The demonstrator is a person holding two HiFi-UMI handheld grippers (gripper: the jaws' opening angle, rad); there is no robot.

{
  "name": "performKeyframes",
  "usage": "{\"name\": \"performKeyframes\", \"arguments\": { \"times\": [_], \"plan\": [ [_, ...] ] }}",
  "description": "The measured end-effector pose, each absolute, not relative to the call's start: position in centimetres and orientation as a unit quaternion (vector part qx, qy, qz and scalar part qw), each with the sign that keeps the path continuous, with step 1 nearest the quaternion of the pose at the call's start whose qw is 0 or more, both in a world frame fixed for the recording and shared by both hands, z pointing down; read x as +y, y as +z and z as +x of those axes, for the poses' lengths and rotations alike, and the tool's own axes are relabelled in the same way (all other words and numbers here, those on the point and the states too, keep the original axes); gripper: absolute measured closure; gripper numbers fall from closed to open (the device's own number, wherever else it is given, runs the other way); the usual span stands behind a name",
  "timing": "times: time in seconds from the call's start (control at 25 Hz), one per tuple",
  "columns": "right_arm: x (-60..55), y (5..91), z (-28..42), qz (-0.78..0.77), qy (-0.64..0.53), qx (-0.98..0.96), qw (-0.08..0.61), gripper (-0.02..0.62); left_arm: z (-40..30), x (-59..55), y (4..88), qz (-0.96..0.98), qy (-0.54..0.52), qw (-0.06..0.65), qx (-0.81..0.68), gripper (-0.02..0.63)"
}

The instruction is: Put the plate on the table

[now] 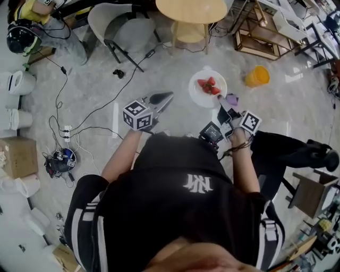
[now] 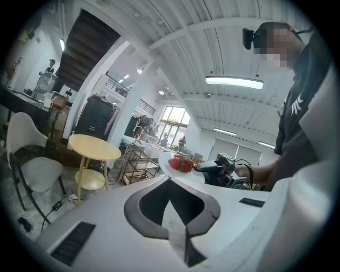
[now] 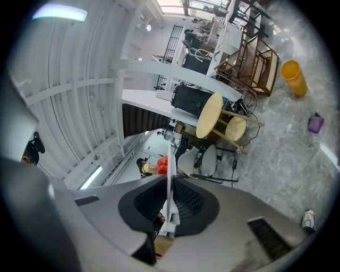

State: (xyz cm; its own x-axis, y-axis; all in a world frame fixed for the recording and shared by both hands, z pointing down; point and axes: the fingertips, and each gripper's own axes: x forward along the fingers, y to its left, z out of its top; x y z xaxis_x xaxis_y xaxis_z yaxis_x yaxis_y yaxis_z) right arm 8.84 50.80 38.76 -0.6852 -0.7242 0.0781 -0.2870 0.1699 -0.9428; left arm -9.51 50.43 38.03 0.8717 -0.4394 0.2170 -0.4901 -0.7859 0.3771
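Note:
A white plate (image 1: 201,96) with red strawberries (image 1: 208,85) hangs in the air above the floor, level. My right gripper (image 1: 221,104) is shut on its near rim. In the right gripper view the plate (image 3: 169,170) stands edge-on between the jaws, with the strawberries (image 3: 161,165) beyond. The round wooden table (image 1: 191,10) stands farther ahead, its top bare. My left gripper (image 1: 162,98) hovers left of the plate, shut on nothing. In the left gripper view the plate (image 2: 166,169), strawberries (image 2: 181,163) and right gripper (image 2: 201,167) sit to the right of the table (image 2: 94,147).
A white chair (image 1: 119,26) stands left of the table, and wooden frames (image 1: 260,32) to its right. A yellow cup (image 1: 257,76) and a small purple thing (image 1: 232,99) lie on the floor. Cables (image 1: 79,114) and a power strip run at left.

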Motion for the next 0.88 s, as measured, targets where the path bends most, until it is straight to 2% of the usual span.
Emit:
{"name": "performKeyframes", "arguments": {
  "times": [0.88],
  "plan": [
    [50.7,39.5,11.7,-0.312,-0.578,0.722,0.219,0.565,-7.7,50.8,37.7,0.934,0.071,0.2,-0.285,0.594]
  ]
}}
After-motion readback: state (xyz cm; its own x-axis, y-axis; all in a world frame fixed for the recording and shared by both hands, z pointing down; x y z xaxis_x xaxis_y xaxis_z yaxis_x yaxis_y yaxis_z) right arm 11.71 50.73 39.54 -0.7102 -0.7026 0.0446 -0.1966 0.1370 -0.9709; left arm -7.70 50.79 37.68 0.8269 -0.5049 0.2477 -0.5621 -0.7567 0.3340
